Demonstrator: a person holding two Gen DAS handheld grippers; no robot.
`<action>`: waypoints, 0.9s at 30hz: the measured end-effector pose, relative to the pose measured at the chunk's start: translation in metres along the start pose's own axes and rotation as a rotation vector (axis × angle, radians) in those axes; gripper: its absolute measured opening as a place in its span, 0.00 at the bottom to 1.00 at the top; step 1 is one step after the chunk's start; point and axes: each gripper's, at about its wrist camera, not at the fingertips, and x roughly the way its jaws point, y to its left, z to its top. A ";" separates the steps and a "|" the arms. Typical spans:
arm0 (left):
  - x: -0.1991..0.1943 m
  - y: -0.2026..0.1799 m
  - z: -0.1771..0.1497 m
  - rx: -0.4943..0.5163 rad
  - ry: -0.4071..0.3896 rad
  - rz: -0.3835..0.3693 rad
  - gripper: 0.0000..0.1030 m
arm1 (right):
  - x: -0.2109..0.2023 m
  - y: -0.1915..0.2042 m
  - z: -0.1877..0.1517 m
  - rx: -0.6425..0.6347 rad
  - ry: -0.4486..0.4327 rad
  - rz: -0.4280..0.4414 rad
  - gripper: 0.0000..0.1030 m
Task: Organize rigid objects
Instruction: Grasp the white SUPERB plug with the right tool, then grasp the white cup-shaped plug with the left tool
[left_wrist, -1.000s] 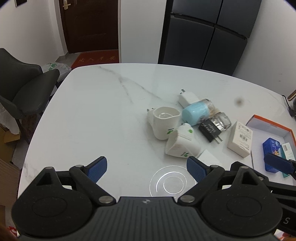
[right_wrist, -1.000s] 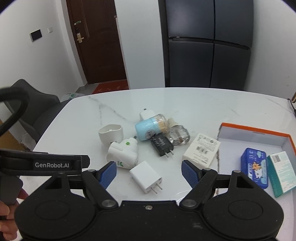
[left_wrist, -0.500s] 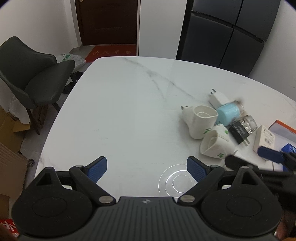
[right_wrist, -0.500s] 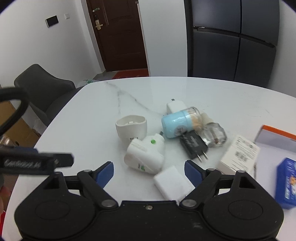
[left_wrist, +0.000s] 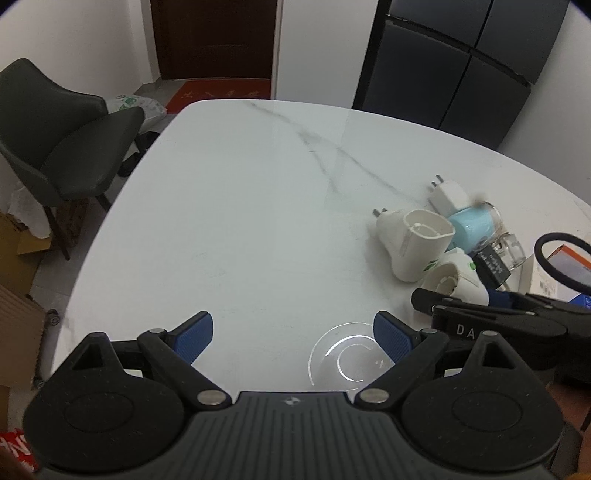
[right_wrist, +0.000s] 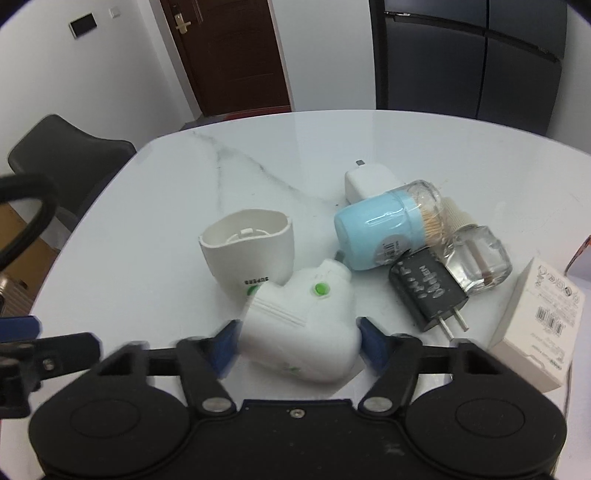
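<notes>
Right wrist view: right gripper (right_wrist: 297, 341) straddles white plug-in heater (right_wrist: 303, 328) on table (right_wrist: 177, 206); pads near both flanks, contact unclear.
Left gripper (left_wrist: 293, 336): wide, empty, over bare marble.
Advice: centre, squeeze evenly, lift straight, clear of black charger (right_wrist: 428, 291).

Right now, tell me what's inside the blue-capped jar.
Through the clear end of the blue-capped jar, pale wooden sticks show, likely toothpicks. The opaque blue cap hides the rest of the inside.
</notes>
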 end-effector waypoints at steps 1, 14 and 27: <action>0.002 -0.002 0.001 0.002 0.000 -0.007 0.94 | -0.001 -0.002 -0.001 0.009 -0.007 -0.003 0.76; 0.032 -0.047 0.012 0.035 -0.037 -0.095 0.99 | -0.069 -0.055 -0.018 0.136 -0.159 -0.021 0.76; 0.080 -0.083 0.024 0.116 -0.123 0.019 0.89 | -0.120 -0.083 -0.044 0.227 -0.205 -0.039 0.76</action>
